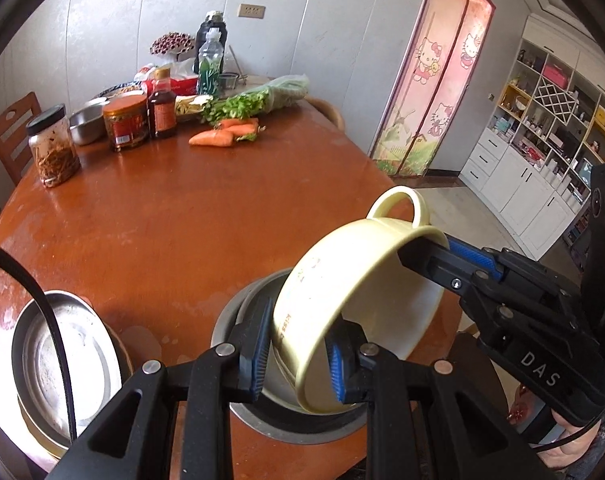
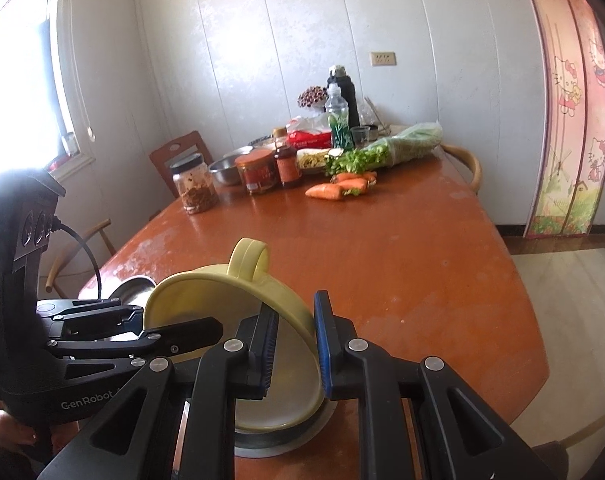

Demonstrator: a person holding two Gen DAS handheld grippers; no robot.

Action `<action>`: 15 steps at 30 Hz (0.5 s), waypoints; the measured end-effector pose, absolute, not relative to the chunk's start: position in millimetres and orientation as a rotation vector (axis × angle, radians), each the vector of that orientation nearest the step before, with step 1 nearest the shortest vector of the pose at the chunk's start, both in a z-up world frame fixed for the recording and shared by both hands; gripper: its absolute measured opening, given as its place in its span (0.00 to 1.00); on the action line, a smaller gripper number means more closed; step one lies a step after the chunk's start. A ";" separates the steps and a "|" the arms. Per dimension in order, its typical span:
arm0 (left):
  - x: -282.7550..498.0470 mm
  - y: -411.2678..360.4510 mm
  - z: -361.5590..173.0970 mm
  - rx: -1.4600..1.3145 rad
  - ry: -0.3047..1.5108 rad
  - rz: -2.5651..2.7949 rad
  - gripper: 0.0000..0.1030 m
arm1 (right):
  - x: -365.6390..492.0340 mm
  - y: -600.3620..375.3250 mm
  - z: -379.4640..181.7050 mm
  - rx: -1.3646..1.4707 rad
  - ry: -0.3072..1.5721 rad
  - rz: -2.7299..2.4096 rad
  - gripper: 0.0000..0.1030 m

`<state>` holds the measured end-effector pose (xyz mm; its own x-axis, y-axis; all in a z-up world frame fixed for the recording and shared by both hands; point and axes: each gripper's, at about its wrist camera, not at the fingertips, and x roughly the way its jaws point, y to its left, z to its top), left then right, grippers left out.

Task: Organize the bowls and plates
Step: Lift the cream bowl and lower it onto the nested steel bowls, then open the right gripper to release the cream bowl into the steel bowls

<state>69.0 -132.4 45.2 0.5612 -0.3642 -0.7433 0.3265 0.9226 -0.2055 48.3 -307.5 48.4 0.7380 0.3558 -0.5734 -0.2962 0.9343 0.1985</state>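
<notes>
Left wrist view: a smooth pale-yellow plastic bowl with a loop handle (image 1: 342,280) tilts on edge inside a round stainless-steel bowl (image 1: 238,312) on the glossy reddish-brown wooden worktop (image 1: 182,220). The left tongs (image 1: 298,356) pinch its wall between ribbed blue pads; the right tongs (image 2: 296,344) clamp the opposite rim. A stack of shiny, empty steel plates (image 1: 58,364) sits well apart, leftward. A glass jar (image 1: 54,148) holds brown shreds.

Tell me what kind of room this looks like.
Probably a home dining room: a wooden dining table with carrots and jars, dining chairs, and a display cabinet by the doorway.
</notes>
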 end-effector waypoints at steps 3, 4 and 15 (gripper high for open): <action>72.5 -129.4 37.4 -0.044 0.906 -0.397 0.24 | 54.4 -300.8 42.4 0.075 0.663 0.361 0.18; 73.2 -128.6 34.9 -0.042 0.911 -0.392 0.24 | 55.7 -299.1 41.2 0.069 0.667 0.362 0.18; 76.7 -126.9 20.9 -0.028 0.942 -0.377 0.24 | 72.3 -287.4 23.1 0.032 0.720 0.372 0.18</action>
